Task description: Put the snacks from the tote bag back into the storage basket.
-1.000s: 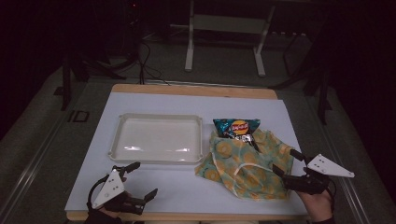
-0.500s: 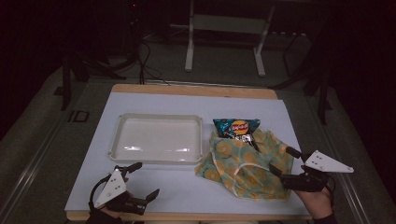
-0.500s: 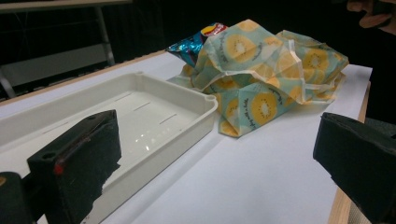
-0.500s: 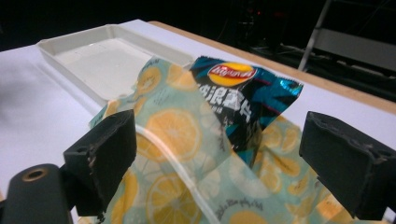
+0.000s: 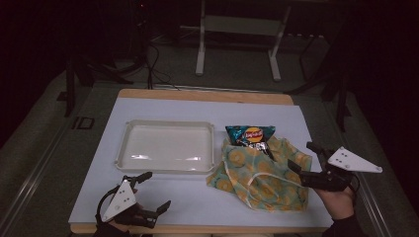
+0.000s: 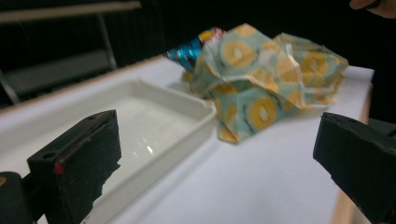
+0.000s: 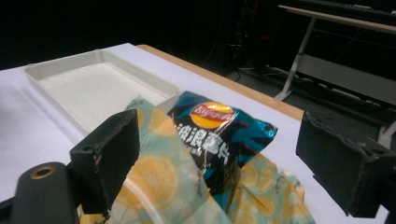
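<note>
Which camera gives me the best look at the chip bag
The right gripper view: the chip bag lies close between that gripper's open jaws, logo readable, its lower end tucked into the lemon-print bag. The high view shows it small, poking out toward the table's far edge. The left gripper view catches just a blurred shiny corner behind the cloth.

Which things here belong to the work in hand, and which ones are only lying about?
Belong to the work:
- chip bag, half tucked in the cloth bag
- cloth bag with lemon print, nearest the right gripper
- left gripper, open, apart from everything

Lying about:
- white tray, empty
- metal stand behind the table
</note>
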`<state>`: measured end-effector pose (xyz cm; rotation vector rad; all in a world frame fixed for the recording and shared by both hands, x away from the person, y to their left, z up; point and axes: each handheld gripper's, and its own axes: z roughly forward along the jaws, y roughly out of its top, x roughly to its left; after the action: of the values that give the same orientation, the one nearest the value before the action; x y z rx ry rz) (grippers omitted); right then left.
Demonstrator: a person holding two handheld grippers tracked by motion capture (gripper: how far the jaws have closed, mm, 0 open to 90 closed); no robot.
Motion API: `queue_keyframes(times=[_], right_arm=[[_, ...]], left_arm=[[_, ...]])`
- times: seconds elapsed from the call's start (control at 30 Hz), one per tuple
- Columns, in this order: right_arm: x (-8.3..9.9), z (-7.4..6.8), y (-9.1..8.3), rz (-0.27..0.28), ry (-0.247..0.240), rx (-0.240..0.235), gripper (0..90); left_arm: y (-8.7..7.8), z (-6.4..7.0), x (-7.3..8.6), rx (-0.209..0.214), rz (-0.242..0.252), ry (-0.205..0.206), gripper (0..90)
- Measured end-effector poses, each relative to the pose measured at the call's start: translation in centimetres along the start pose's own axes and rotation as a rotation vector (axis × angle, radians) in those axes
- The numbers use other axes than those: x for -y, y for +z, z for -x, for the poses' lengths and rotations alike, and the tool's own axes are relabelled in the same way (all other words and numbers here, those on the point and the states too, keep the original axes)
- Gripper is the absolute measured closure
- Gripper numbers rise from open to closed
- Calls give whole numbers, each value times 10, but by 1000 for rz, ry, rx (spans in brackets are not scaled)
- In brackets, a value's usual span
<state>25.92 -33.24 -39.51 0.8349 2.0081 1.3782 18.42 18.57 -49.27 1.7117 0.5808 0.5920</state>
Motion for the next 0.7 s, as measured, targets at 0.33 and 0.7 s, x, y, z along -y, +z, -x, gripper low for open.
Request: queue_keyframes(times=[0.33,0.7], right_arm=[[-17,10,14,5,-10,40,136],[-27,27,31,5,0,41,156]], left_arm=[[1,0,-1,-10,-13,-22,13],[3,-1,-1,-13,-37,-39,13]])
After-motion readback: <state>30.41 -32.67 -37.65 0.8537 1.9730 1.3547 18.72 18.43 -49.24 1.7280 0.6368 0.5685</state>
